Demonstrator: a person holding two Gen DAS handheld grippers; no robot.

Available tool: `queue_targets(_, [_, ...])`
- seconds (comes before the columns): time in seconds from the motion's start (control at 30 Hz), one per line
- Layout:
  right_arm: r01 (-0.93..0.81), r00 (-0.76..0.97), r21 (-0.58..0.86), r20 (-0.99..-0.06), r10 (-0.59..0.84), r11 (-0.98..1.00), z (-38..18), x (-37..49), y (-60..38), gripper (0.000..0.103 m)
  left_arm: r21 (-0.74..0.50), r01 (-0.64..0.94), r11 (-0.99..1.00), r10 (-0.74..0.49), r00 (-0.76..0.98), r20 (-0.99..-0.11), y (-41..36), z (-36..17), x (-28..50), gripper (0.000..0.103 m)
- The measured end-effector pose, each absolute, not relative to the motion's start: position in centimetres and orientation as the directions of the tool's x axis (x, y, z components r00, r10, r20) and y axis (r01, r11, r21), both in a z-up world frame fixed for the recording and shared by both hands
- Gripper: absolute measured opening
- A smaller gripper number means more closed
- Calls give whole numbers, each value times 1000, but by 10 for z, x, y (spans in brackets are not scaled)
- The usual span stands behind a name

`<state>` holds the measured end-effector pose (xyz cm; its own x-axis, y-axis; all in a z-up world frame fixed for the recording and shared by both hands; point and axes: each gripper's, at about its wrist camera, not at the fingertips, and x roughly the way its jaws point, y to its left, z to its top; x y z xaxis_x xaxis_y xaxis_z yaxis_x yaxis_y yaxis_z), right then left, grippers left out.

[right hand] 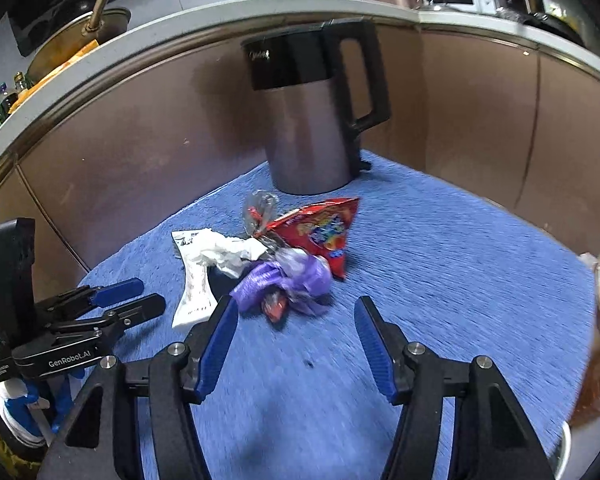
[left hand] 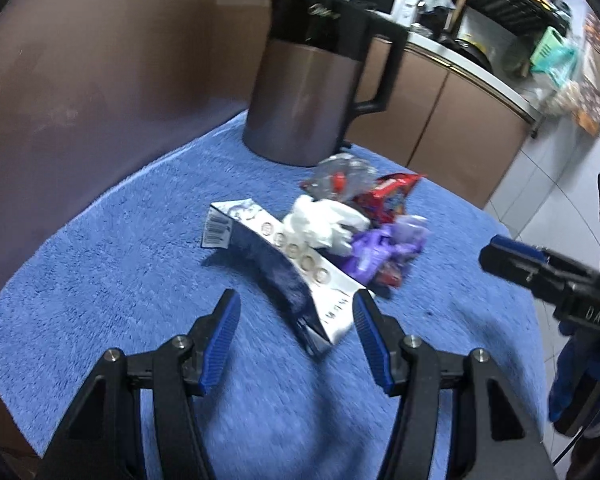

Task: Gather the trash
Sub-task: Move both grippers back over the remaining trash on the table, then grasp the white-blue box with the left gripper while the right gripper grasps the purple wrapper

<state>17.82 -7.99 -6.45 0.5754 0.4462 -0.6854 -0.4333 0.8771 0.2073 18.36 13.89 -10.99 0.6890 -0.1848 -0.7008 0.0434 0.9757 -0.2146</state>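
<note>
Bare blue towel [right hand: 440,264] along the near edge of the worktop and out toward its right edge; open passage there. Blocked mid-worktop by a heap of wrappers [right hand: 284,264] with a flattened white box [left hand: 300,276] on its left. Blocked at the far edge by an upright kettle [right hand: 312,120], close before brown cabinet doors [right hand: 120,160].

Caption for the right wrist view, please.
Open right hand-held gripper poised over a trash pile on a blue towel, kettle behind it.
</note>
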Motion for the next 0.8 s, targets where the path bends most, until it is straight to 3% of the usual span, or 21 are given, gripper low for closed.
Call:
queue_targets(0.27, [-425, 536, 250, -705, 465, 870, -95, 227, -56, 59, -303, 2, 953, -238, 626, -742, 139, -131, 225, 54])
queue_targets(0.33, [-408, 510, 297, -710, 485, 863, -104, 238, -58, 56, -333, -7, 943, -259, 614, -746, 140, -136, 229, 40])
queue_targets(0.43, [-421, 491, 320, -707, 509, 849, -108, 238, -61, 34, -369, -11, 929, -283, 623, -729, 142, -137, 225, 28])
queue_targets(0.53, [-435, 497, 318, -695, 520, 842, -105, 230, -67, 27, -373, -28, 927, -274, 628, -728, 144, -139, 221, 17])
queue_targets(0.8, [-426, 545, 317, -658, 520, 848, -83, 195, -94, 20, -363, -54, 930, -241, 656, -715, 154, -129, 186, 5])
